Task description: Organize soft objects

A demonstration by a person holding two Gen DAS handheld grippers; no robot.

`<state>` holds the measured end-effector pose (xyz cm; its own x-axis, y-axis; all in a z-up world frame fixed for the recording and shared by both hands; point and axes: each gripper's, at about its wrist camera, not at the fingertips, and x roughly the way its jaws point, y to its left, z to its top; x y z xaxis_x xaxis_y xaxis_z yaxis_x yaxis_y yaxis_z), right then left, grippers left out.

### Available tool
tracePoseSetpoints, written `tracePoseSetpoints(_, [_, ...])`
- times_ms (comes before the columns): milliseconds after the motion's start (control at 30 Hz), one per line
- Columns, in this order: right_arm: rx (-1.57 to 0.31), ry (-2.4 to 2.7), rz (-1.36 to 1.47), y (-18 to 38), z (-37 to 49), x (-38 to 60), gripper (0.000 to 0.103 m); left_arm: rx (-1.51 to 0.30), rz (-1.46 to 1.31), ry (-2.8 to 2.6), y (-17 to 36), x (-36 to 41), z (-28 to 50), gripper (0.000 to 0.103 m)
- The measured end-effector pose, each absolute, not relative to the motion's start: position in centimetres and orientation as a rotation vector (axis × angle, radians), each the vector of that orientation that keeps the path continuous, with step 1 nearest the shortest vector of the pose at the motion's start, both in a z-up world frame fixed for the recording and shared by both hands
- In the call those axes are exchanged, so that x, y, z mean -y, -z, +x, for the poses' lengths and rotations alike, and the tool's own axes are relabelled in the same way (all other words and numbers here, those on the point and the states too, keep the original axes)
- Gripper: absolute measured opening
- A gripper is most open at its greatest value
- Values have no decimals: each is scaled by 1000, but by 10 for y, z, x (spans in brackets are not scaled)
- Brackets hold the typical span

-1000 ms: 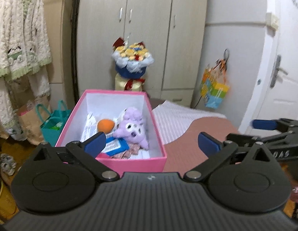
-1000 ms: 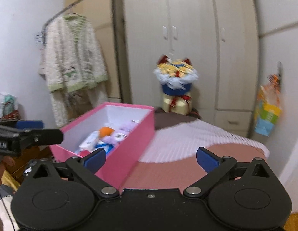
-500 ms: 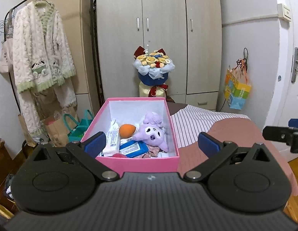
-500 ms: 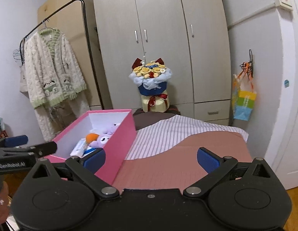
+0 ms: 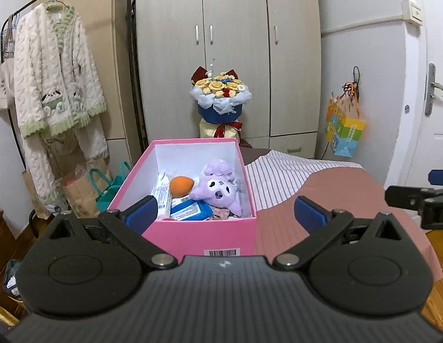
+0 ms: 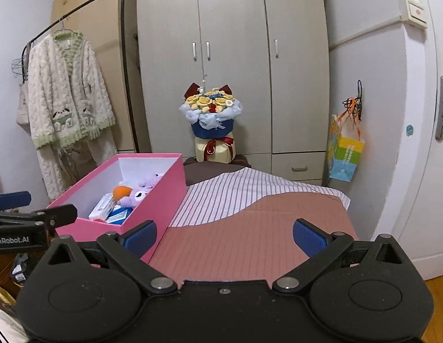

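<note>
Standing on bed [image 6: 250,245], pink box [image 5: 192,238], wardrobe [image 6: 232,57] behind

A beige wardrobe [image 6: 232,65] fills the far wall, clothes rack [image 6: 78,8] left, white door [image 6: 433,131] right

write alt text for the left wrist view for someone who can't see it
An open pink cardboard box sits on a bed with a pink and striped cover, holding a purple plush toy, an orange egg-shaped sponge and blue-and-white packets. The left gripper frames it from below, jaws open and empty. A flower bouquet stands before a beige wardrobe.
</note>
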<state>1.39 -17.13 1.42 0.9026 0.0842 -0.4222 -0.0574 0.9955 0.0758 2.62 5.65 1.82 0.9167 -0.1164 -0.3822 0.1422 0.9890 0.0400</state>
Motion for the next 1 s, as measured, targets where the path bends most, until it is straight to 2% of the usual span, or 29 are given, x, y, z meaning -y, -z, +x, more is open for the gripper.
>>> tracePoseSetpoints(1000, [-303, 34, -68, -3, -18, 152, 103, -359, 72, 93, -1, -53, 19, 103])
